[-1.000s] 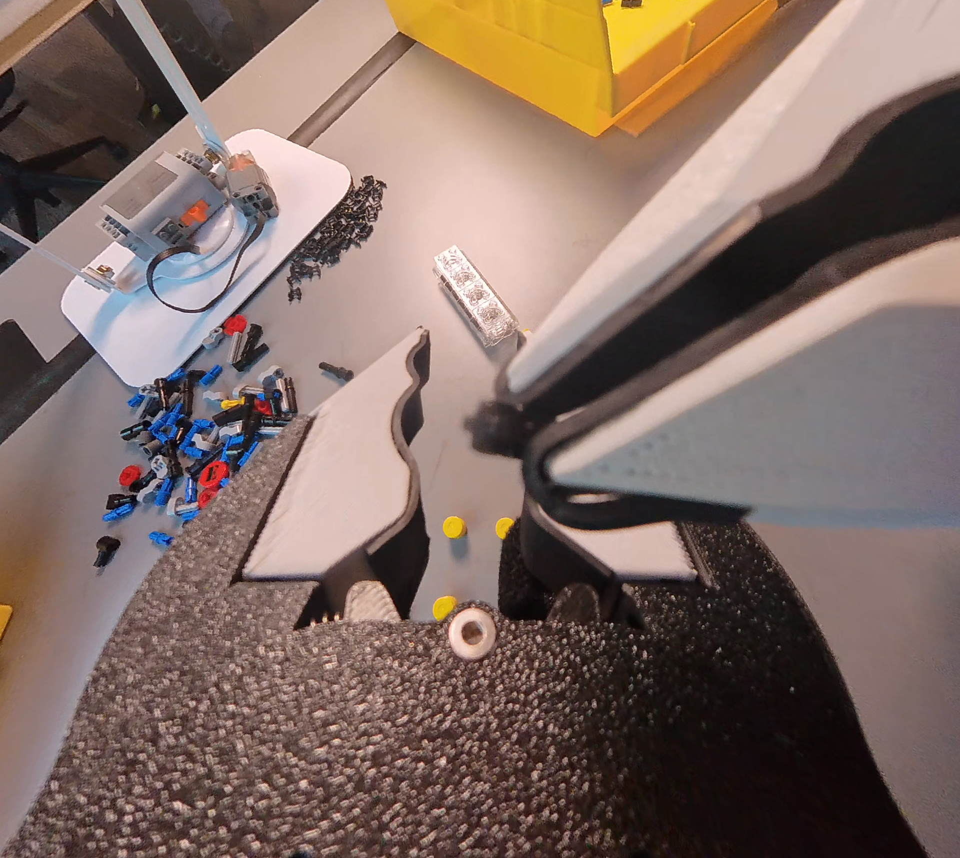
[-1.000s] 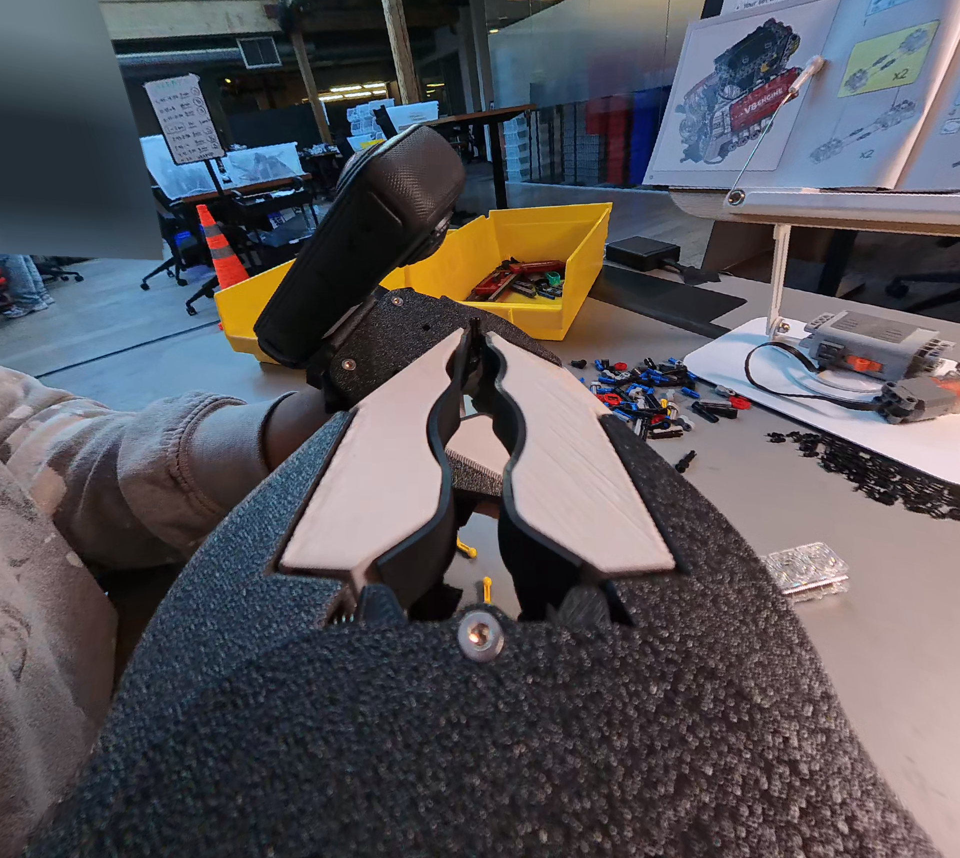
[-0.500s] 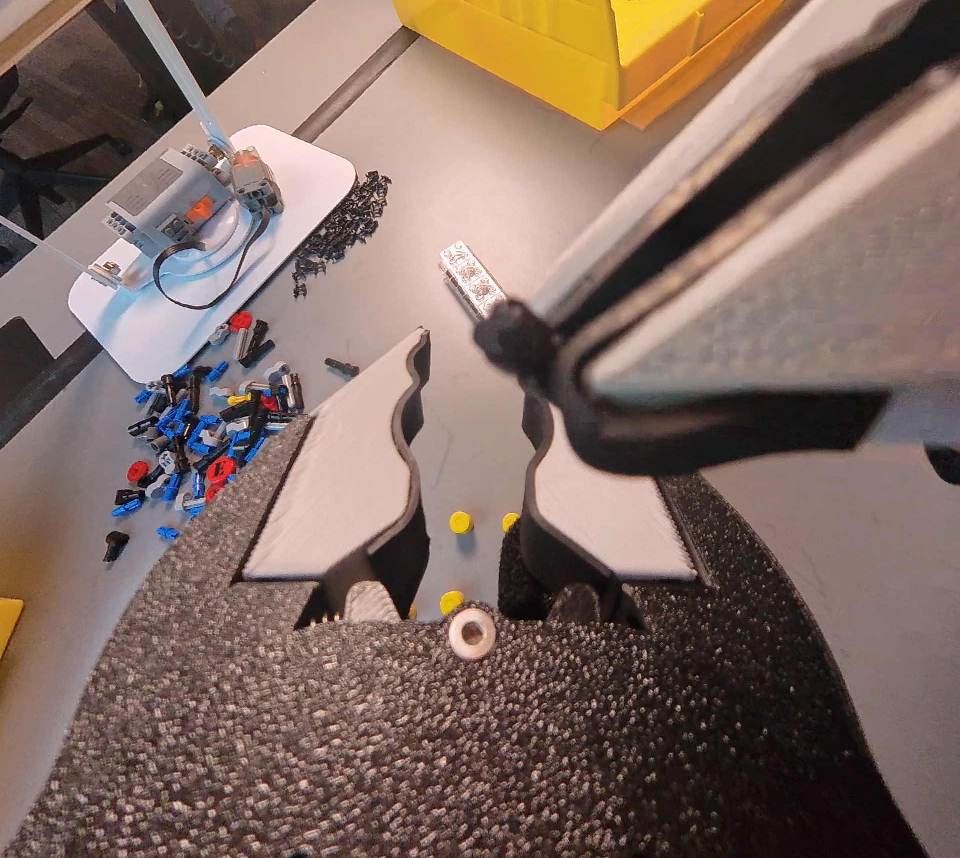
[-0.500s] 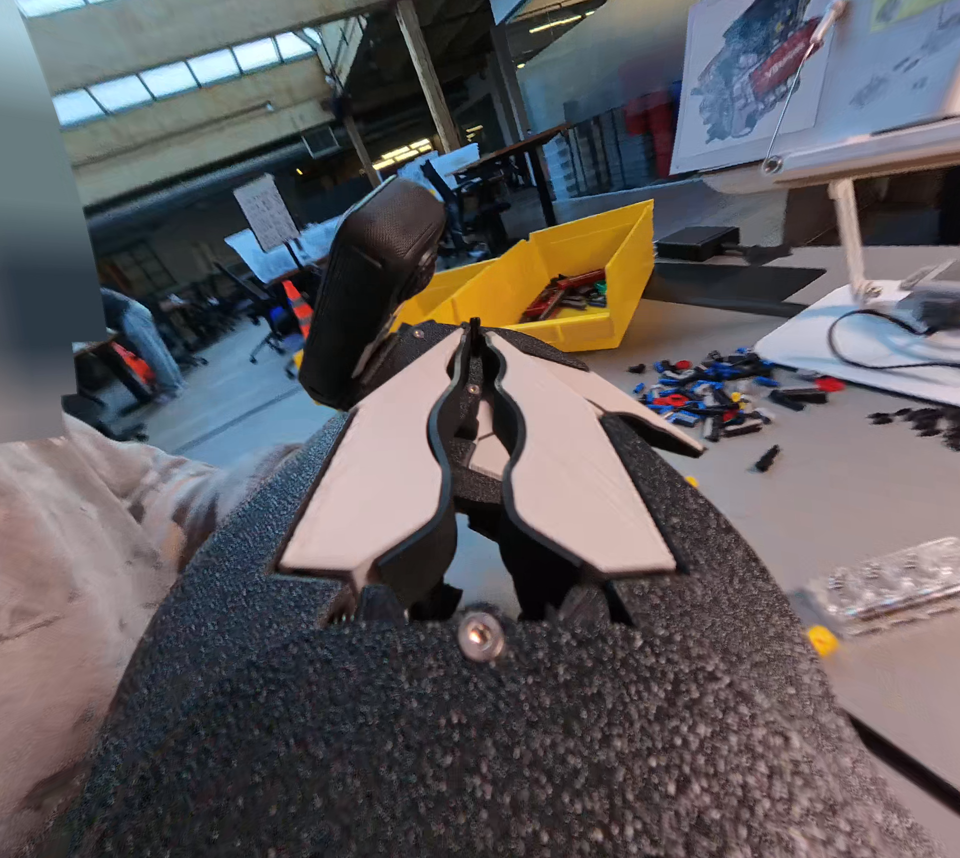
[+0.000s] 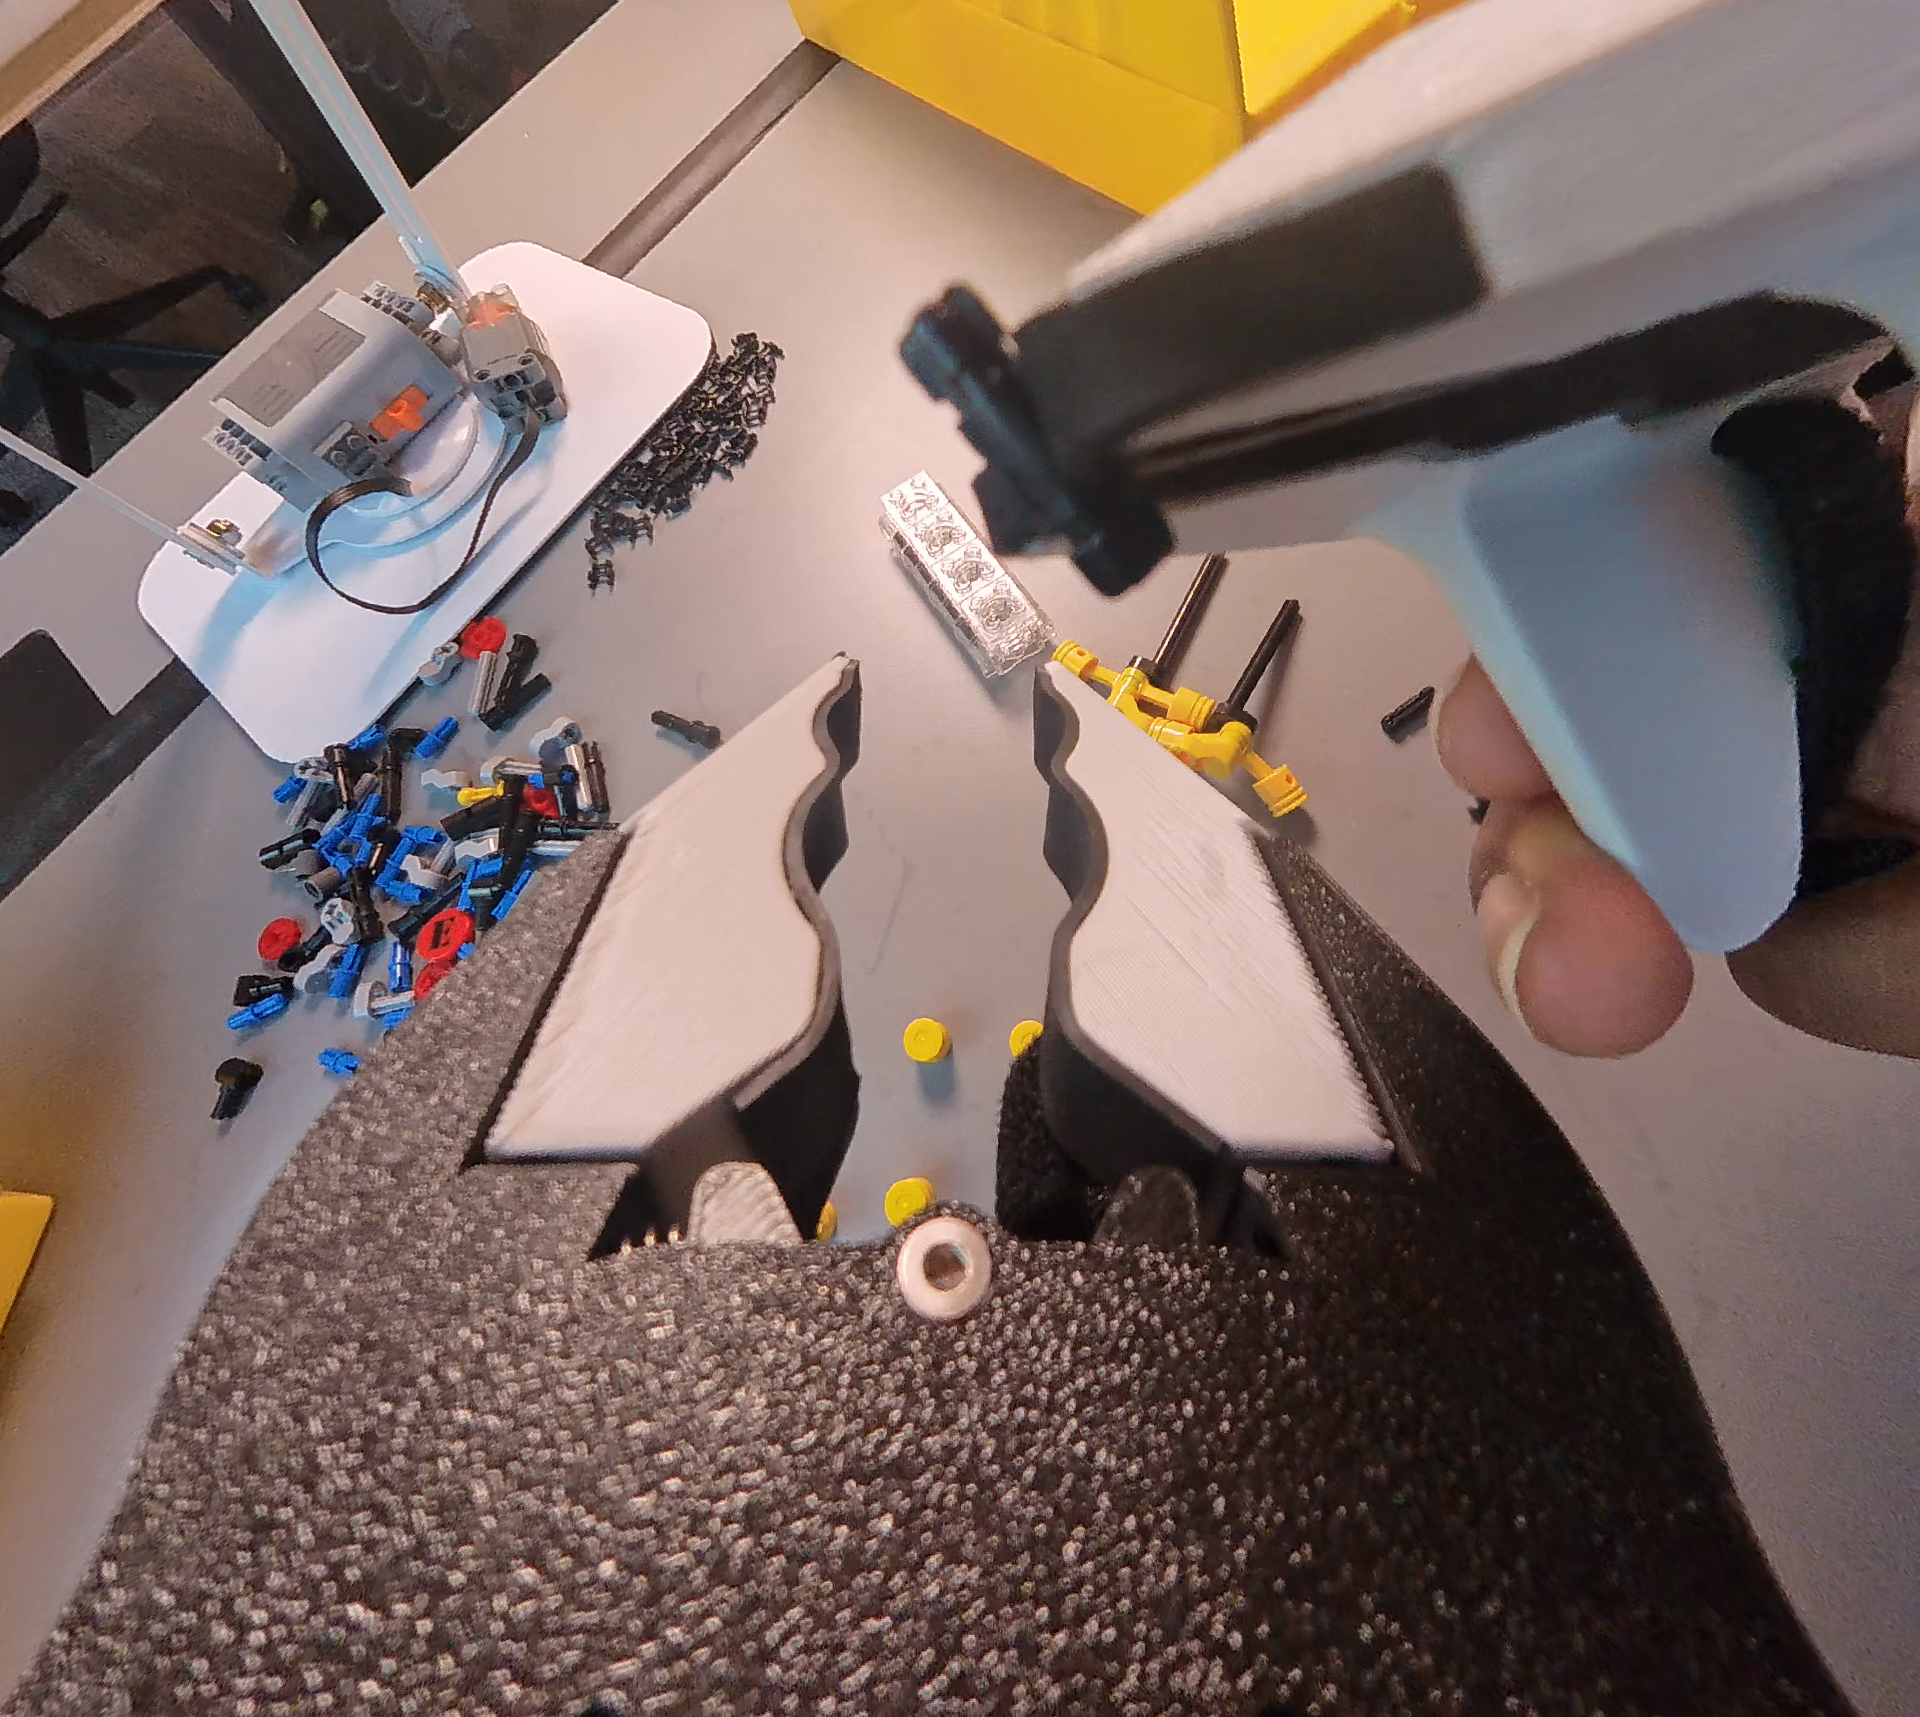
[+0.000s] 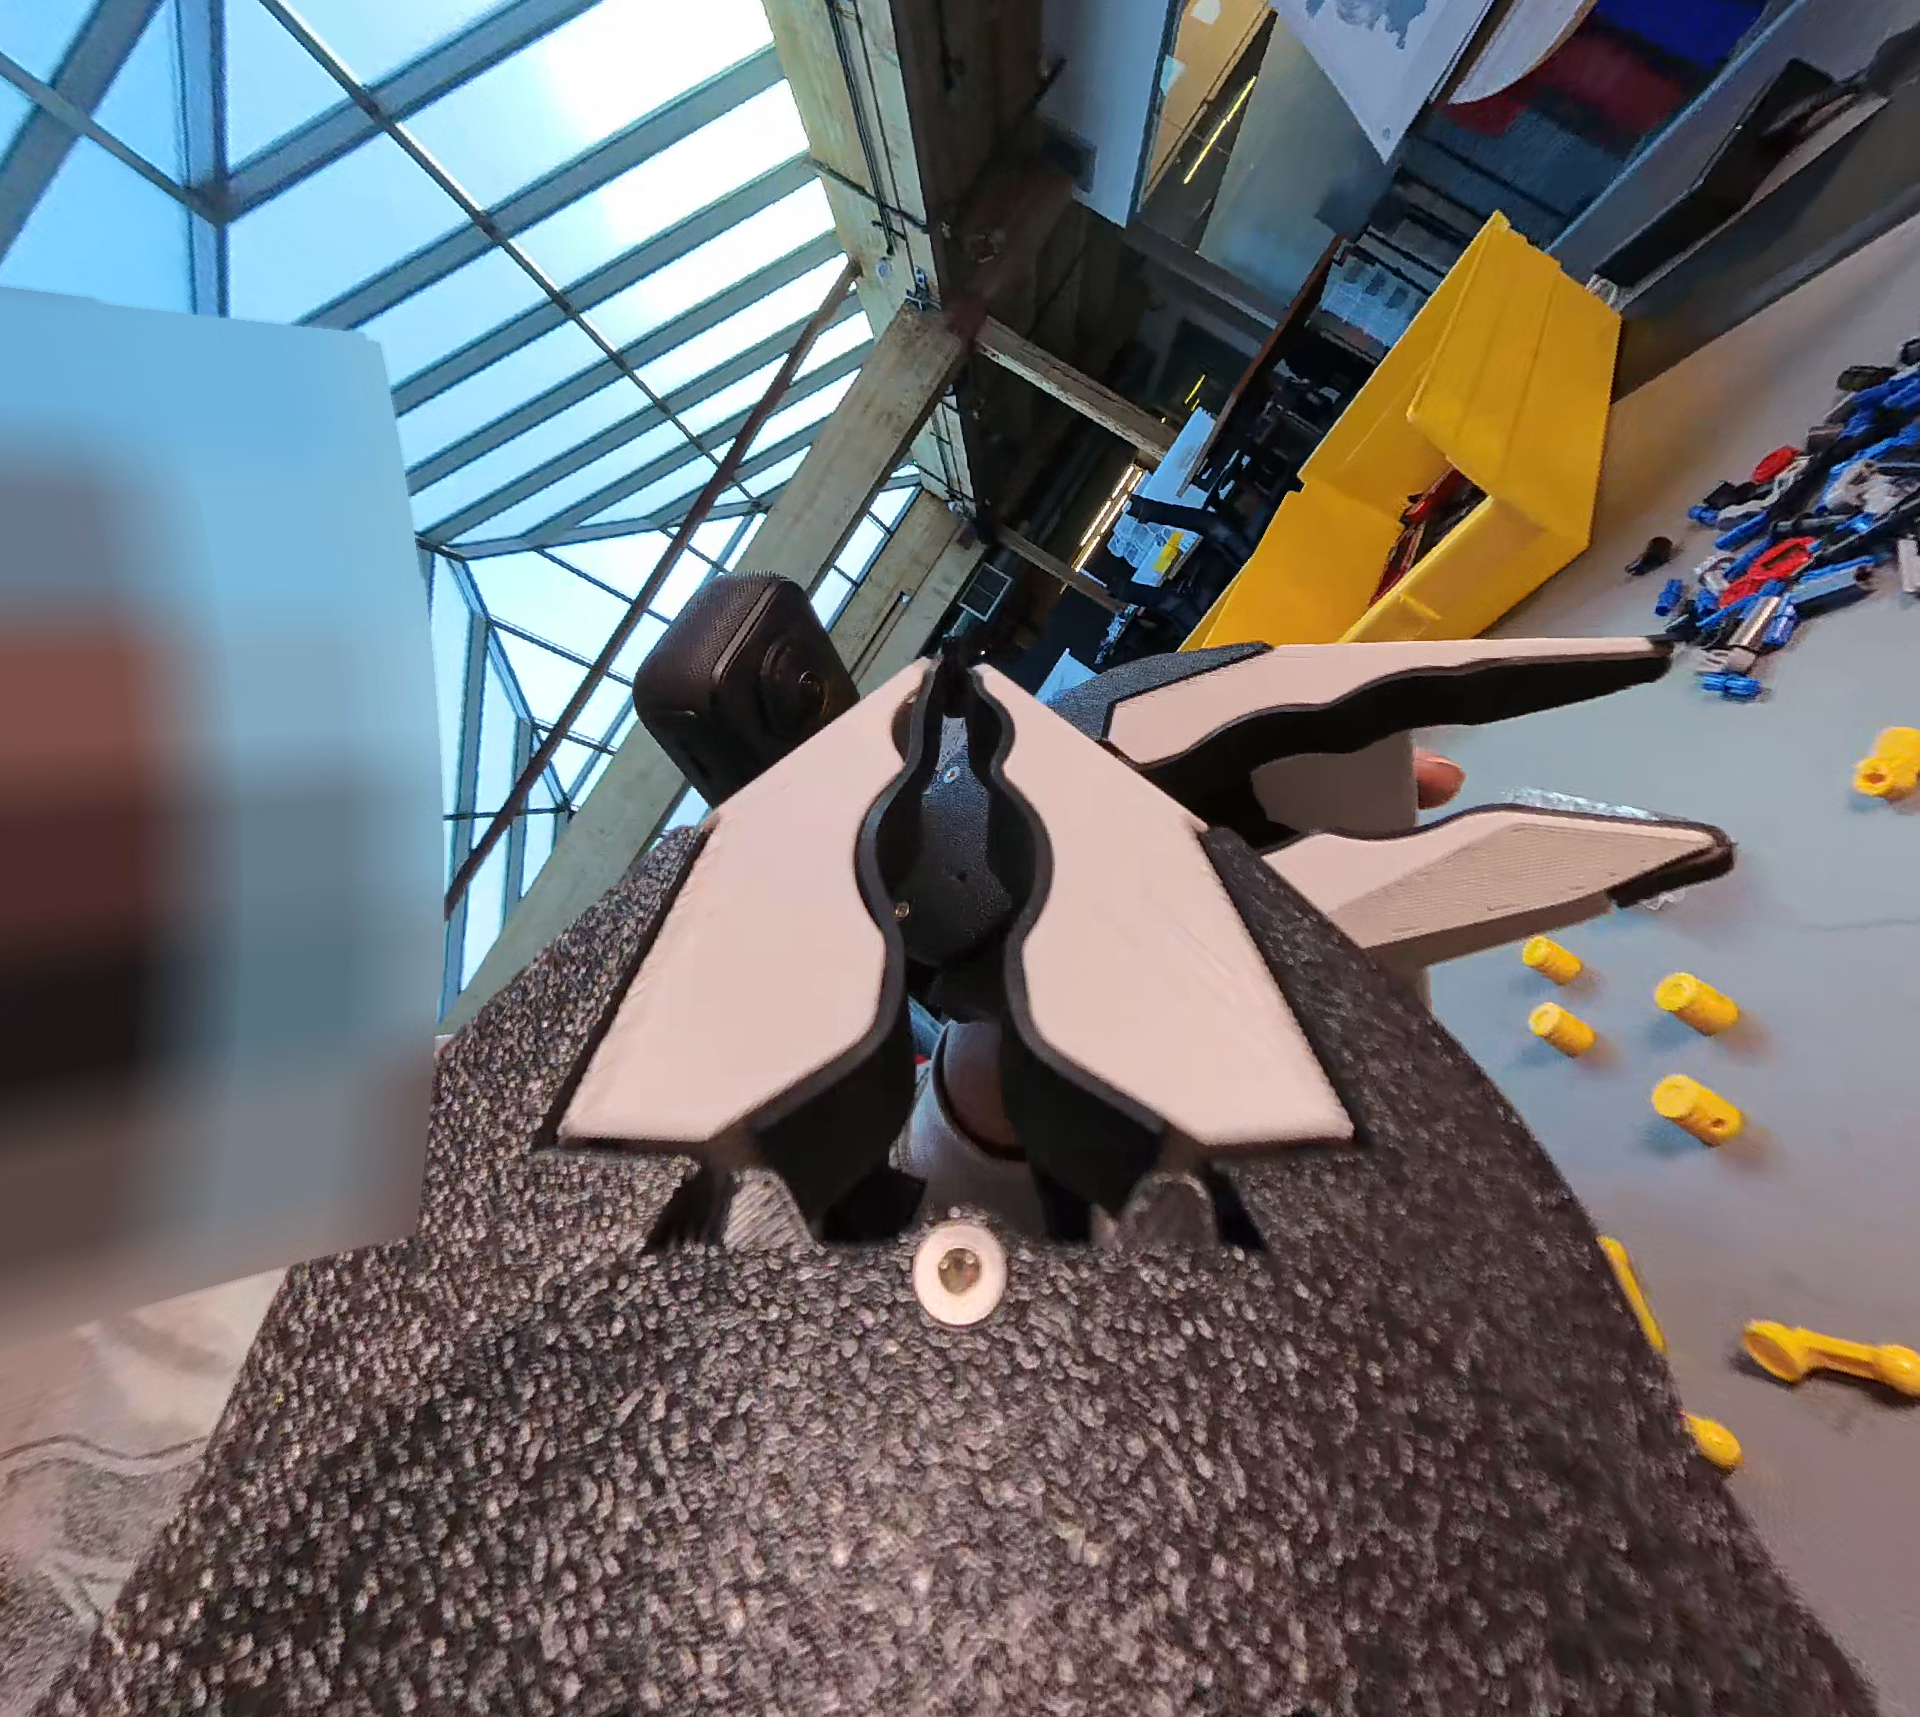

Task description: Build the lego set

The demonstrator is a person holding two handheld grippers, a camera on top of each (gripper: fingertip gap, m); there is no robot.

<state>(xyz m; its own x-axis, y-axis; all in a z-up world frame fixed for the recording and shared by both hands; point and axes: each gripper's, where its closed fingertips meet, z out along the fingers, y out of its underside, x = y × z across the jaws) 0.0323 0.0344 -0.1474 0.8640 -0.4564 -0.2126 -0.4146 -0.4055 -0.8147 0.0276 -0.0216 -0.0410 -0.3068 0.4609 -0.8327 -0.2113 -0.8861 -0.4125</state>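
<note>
In the left wrist view my left gripper (image 5: 945,680) is open and empty, low over the grey table (image 5: 935,244). Ahead of its tips lie a clear studded brick (image 5: 961,576) and a yellow linked assembly with black axles (image 5: 1195,711). Yellow round studs (image 5: 925,1039) lie between its fingers. My right gripper (image 5: 1070,452) reaches in from the upper right, shut on a small black connector piece (image 5: 956,363) held in the air above the clear brick. In the right wrist view the right gripper (image 6: 951,670) is shut and points up at the ceiling; the open left gripper (image 6: 1694,753) shows beyond it.
A yellow bin (image 5: 1039,5) of blue and black pins stands at the back. A white stand base (image 5: 623,379) bears a grey motor box (image 5: 332,389). Beside it lie black pins (image 5: 686,452) and a mixed pile of small pieces (image 5: 416,836). A second yellow bin (image 6: 1455,462) shows in the right wrist view. The tips of one gripper are about 12 cm away from the tips of the other.
My right gripper has lifted and tilted upward with the black piece, moving up and right in the left wrist view and uncovering the yellow assembly. My left gripper has stayed open and nearly still.
</note>
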